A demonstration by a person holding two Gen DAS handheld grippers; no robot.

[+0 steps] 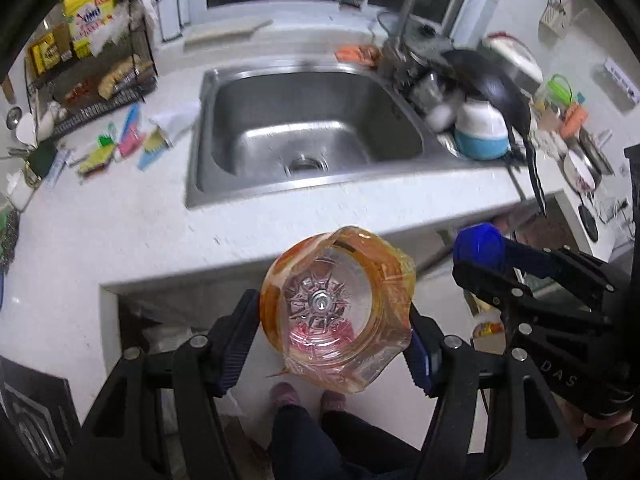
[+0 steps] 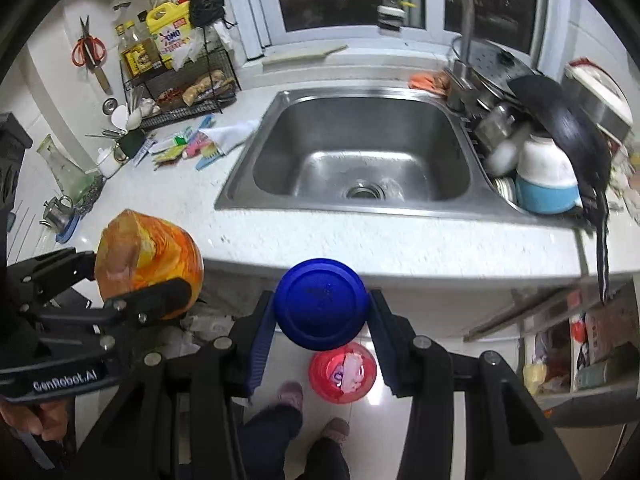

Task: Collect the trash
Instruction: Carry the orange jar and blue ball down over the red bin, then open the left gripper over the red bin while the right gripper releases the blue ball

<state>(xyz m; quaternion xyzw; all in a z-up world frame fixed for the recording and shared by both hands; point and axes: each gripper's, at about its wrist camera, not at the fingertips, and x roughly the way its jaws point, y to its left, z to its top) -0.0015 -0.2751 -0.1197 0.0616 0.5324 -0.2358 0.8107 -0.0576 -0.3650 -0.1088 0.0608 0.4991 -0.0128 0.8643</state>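
Observation:
A clear plastic bottle with an orange label (image 1: 336,308) faces me bottom first, and my left gripper (image 1: 330,326) is shut on its sides. In the right wrist view the same bottle (image 2: 148,256) shows at the left, in the left gripper (image 2: 140,300). My right gripper (image 2: 322,310) is shut on a round blue plastic piece (image 2: 322,304), a lid or a small tub. That blue piece (image 1: 478,246) and the right gripper (image 1: 484,260) also show at the right of the left wrist view. Both grippers hang in front of the counter edge, over the floor. A red bin (image 2: 342,372) with trash inside stands on the floor below the blue piece.
A white counter (image 1: 120,232) holds a steel sink (image 1: 224,80) with a tall faucet (image 2: 460,8). Dishes, a black pan (image 2: 568,128) and a blue-and-white pot crowd its right. Left are a wire rack (image 2: 180,92), brushes and a cloth. A person's feet (image 2: 290,394) stand by the bin.

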